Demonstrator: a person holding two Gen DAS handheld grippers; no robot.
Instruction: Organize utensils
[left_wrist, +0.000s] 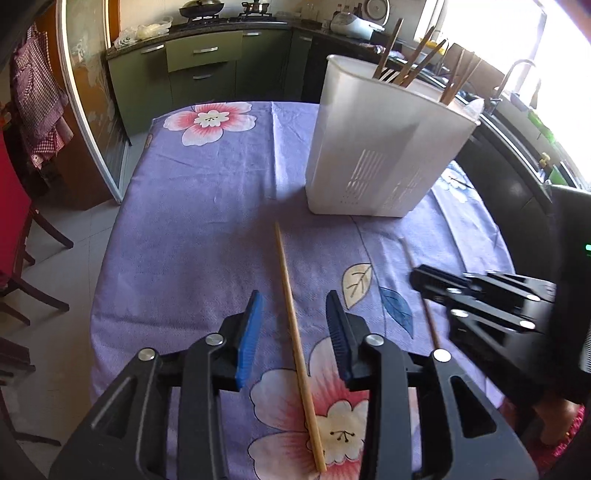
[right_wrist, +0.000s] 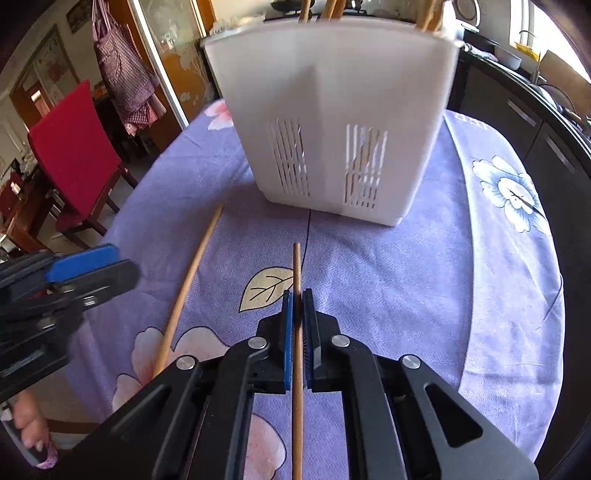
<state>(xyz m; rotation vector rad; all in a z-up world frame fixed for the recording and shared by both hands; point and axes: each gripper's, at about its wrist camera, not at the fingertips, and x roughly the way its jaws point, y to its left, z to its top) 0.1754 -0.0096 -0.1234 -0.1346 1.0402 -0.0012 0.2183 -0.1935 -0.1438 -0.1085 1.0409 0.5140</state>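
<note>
Purple floral cloth (left_wrist: 207, 206) covers the table, and I take the white holder (left_wrist: 384, 147) standing on it as my landmark.

Left wrist view: my left tongs (left_wrist: 293, 339) are spread wide, blue pads (left_wrist: 249, 347) either side of a pale chopstick (left_wrist: 297, 336) that lies flat on the cloth. That stick runs lengthwise between the pads without touching either one; its far tip points toward the holder and stops short of the base. The holder stands upright, slotted near the bottom, with several dark wooden utensils (left_wrist: 410, 59) sticking out of its top. My right tongs (left_wrist: 480, 295) come in nearer than the holder and to its right, over a darker stick (left_wrist: 430, 325); from this side I cannot tell their grip.

Right wrist view: my right tongs (right_wrist: 298, 332) are closed narrow on the darker stick (right_wrist: 296, 266), pads pressed against both sides. Its tip points straight at the holder (right_wrist: 332, 122) and stops short of it. The pale chopstick (right_wrist: 188, 284) lies on the cloth (right_wrist: 461, 295) left of the gripped one, angled toward the holder's left corner. My left tongs (right_wrist: 88, 269) hang further left, apart from both sticks.
</note>
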